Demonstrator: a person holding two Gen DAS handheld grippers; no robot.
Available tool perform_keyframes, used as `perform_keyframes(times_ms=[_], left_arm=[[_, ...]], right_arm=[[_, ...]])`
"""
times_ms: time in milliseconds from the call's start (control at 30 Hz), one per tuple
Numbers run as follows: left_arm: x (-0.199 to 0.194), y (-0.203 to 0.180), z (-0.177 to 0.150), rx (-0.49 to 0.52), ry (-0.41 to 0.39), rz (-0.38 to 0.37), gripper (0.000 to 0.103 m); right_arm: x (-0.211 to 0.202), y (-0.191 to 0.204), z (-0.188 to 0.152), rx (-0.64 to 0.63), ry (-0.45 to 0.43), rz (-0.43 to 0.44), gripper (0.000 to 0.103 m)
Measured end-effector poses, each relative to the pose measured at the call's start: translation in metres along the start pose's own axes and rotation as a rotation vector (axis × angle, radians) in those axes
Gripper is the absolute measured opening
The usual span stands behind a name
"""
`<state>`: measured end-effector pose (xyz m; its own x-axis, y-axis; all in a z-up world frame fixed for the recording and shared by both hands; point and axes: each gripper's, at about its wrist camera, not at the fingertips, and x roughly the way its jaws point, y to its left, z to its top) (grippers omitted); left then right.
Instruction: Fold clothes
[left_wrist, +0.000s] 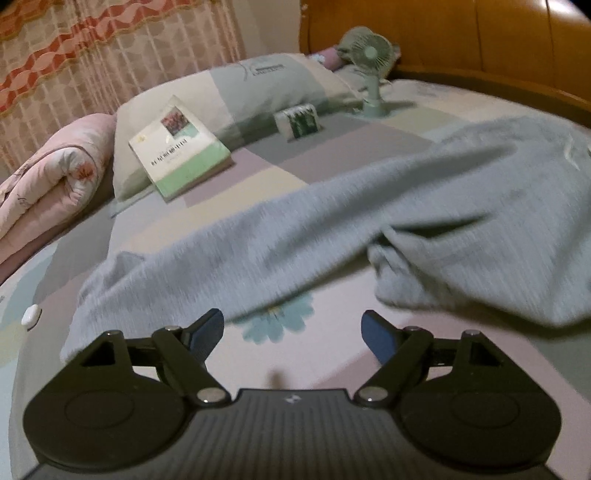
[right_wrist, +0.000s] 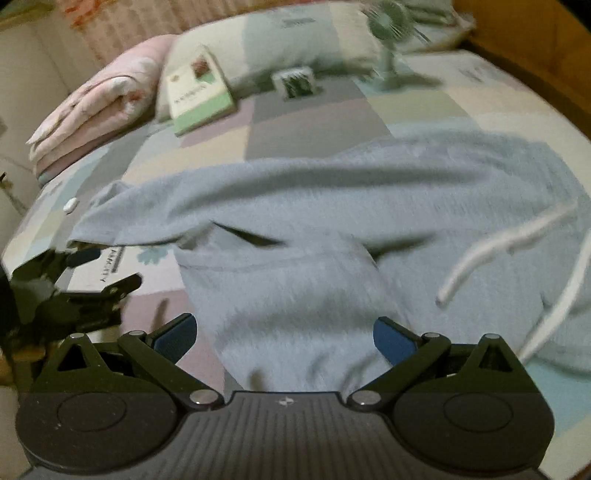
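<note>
A light grey-blue hoodie (left_wrist: 369, 221) lies crumpled across the patchwork bed sheet (left_wrist: 332, 155); it also shows in the right wrist view (right_wrist: 332, 221), with white drawstrings (right_wrist: 491, 251) at the right. My left gripper (left_wrist: 293, 334) is open and empty, just in front of the hoodie's near edge, above a flower print. It also shows at the left of the right wrist view (right_wrist: 96, 269). My right gripper (right_wrist: 284, 341) is open, its jaws spread either side of a fold of the hoodie, not closed on it.
A book (left_wrist: 181, 147) leans on a pillow (left_wrist: 258, 88) at the back. A small box (left_wrist: 297, 120) and a green desk fan (left_wrist: 369, 70) stand beside it. A folded pink quilt (left_wrist: 48, 184) lies at the left. A wooden headboard (left_wrist: 480, 37) is behind. A small white object (left_wrist: 30, 315) lies at the left.
</note>
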<state>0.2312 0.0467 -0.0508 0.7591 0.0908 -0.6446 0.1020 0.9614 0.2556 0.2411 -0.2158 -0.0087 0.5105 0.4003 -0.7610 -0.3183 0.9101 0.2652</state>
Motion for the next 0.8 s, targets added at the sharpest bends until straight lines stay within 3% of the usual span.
perform_keyframes(times_ms=[133, 367, 533, 633, 800], left_arm=[[0.017, 0.017, 0.012, -0.041, -0.018, -0.021, 0.082], [0.076, 0.051, 0.029, -0.135, 0.033, 0.045, 0.082], [0.074, 0.068, 0.031, -0.156, 0.033, 0.047, 0.082], [0.063, 0.075, 0.022, -0.147, 0.039, 0.078, 0.083], [0.046, 0.101, -0.024, -0.115, 0.092, 0.058, 0.087]], right_arm=[[0.013, 0.019, 0.017, -0.112, -0.031, 0.010, 0.103], [0.057, 0.040, 0.032, -0.148, 0.029, 0.033, 0.103], [0.061, 0.061, 0.037, -0.226, -0.009, 0.062, 0.103], [0.068, 0.072, 0.040, -0.276, -0.009, 0.042, 0.103], [0.069, 0.079, 0.038, -0.266, 0.002, 0.073, 0.103]])
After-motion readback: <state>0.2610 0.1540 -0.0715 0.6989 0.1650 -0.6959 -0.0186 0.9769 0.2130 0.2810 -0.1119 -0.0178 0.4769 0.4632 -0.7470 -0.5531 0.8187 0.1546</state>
